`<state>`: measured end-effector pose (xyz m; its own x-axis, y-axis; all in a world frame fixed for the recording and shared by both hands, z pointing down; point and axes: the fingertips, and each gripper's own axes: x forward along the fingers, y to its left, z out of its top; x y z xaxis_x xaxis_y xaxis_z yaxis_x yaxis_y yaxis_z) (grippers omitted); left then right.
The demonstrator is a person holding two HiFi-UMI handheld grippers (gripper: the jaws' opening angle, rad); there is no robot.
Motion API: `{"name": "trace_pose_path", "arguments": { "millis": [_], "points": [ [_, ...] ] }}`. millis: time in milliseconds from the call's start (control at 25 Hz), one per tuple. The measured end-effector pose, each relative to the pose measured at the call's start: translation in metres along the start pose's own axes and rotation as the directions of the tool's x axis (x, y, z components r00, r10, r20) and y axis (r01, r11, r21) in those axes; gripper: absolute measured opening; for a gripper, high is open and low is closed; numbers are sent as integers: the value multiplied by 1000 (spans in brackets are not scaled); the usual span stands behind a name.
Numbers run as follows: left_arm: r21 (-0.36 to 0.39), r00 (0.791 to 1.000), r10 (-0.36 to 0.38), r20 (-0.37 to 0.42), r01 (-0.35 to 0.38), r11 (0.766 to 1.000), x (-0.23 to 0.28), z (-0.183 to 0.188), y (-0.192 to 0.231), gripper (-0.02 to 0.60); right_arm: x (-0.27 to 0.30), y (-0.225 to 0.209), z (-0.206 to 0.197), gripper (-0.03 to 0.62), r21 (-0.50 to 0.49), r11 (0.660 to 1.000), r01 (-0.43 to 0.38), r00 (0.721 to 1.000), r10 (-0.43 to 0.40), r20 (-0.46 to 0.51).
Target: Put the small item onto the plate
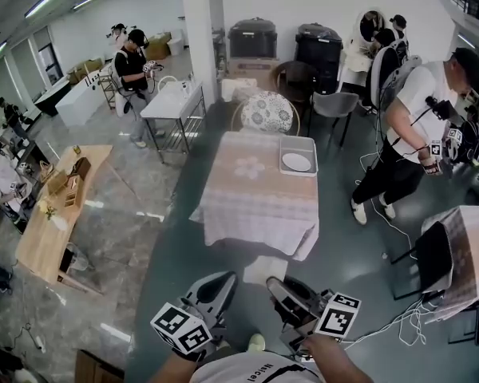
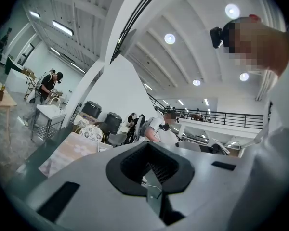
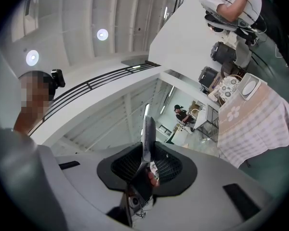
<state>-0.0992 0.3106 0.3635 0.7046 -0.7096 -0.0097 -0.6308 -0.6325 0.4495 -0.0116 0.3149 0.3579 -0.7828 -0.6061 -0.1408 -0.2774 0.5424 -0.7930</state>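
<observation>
A white plate (image 1: pixel 296 162) lies in a pale tray (image 1: pixel 313 156) at the far right corner of the checked-cloth table (image 1: pixel 255 206). The table stands well ahead of both grippers. My right gripper (image 1: pixel 291 298) is held close to my body at the bottom of the head view. In the right gripper view, that gripper (image 3: pixel 147 165) is shut on a thin flat grey item (image 3: pixel 148 138) that sticks up between the pads. The plate (image 3: pixel 249 87) shows far off at the right there. My left gripper (image 1: pixel 211 298) (image 2: pixel 149 170) is beside the right one, jaws together with nothing held.
A person (image 1: pixel 415 126) stands right of the table, with cables on the floor nearby. A patterned chair (image 1: pixel 266 112) is behind the table. A black chair (image 1: pixel 431 258) and a second cloth-covered table (image 1: pixel 467 246) are at the right. A wooden table (image 1: pixel 60 214) is at the left.
</observation>
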Motion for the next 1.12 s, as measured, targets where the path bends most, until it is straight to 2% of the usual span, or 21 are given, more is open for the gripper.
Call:
{"name": "trace_pose_path", "arguments": {
  "millis": [360,600,760,1120],
  "points": [
    [10,999,-30,-33,31,999,42,-4,-11,5,-21,-22,33,86,8,1000,29,998,-29,48],
    [19,998,-35,-51,36,999,67,-5,1,5,-18,-41,47,86,4,999,49,997,-49,63],
    [11,998,-41,-49,42,999,89,-1,21,5,-6,-62,60,86,7,997,71,995,-71,67],
    [9,992,-94,-83,95,995,167,20,99,5,65,-124,112,86,1,991,136,987,-136,90]
  ]
}}
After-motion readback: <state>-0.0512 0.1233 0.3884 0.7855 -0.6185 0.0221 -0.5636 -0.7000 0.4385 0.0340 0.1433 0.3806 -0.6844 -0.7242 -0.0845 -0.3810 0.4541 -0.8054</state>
